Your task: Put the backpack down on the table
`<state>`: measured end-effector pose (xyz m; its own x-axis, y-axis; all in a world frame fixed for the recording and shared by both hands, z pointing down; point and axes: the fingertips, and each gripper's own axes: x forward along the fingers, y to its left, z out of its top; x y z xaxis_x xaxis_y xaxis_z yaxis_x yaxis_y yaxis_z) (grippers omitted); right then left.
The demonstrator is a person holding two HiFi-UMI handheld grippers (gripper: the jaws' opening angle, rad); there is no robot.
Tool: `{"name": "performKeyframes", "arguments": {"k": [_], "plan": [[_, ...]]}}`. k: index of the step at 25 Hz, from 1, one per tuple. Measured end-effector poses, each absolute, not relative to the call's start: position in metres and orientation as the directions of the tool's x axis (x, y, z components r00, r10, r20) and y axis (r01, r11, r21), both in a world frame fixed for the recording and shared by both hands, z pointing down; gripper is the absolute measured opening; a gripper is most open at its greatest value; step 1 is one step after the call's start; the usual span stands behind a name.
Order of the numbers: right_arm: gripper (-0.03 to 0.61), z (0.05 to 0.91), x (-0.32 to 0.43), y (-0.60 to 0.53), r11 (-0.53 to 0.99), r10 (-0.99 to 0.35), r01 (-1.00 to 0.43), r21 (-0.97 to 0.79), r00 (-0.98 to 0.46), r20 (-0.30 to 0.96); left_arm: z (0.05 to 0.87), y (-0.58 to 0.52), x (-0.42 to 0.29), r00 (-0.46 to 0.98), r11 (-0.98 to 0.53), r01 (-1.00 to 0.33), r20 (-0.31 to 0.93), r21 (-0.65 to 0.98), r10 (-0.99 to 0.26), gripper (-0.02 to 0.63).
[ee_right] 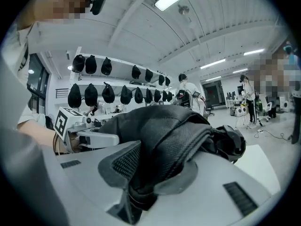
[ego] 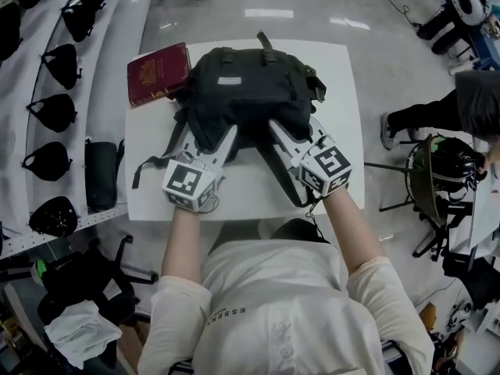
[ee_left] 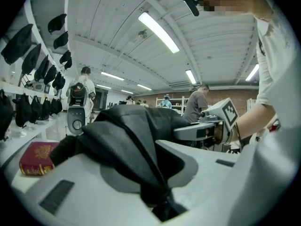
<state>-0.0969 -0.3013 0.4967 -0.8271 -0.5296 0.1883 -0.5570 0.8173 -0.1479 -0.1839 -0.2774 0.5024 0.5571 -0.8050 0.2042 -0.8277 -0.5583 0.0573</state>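
In the head view, the left gripper (ego: 211,143) and the right gripper (ego: 293,135) are both biting the near side of the black backpack (ego: 246,92), which is sitting on the white table (ego: 344,76) just ahead of the jaws. In the left gripper view, the jaws are squeezing black backpack cloth between them. In the right gripper view, the jaws are pinching black mesh cloth.
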Motion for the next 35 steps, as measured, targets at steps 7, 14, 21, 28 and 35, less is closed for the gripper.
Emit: {"name": "performKeyframes", "arguments": {"k": [7,14,21,28,35], "plan": [[0.097,0.522,-0.092,-0.264,0.829,-0.501,-0.532,-0.170,-0.843,0.195,0.527,-0.240,-0.180,0.562,-0.562,-0.825,0.194,0.058,-0.804,0.078],[0.104,0.554,-0.084,-0.234,0.829,-0.480,-0.525,-0.195,-0.846,0.233,0.559,-0.210,-0.174,0.546,-0.535,-0.837,0.236,0.116,-0.803,0.087],[0.124,0.581,-0.076,-0.218,0.798,-0.488,-0.549,-0.251,-0.831,0.266,0.580,-0.192,-0.168,0.549,-0.531,-0.835,0.282,0.146,-0.787,0.091],[0.130,0.606,-0.069,-0.203,0.790,-0.475,-0.558,-0.256,-0.819,0.320,0.600,-0.179,-0.166,0.557,-0.518,-0.830,0.307,0.205,-0.772,0.095],[0.184,0.616,-0.062,-0.205,0.764,-0.520,-0.610,-0.208,-0.775,0.360,0.610,-0.177,-0.174,0.459,-0.426,-0.888,0.302,0.171,-0.836,0.147]]}}
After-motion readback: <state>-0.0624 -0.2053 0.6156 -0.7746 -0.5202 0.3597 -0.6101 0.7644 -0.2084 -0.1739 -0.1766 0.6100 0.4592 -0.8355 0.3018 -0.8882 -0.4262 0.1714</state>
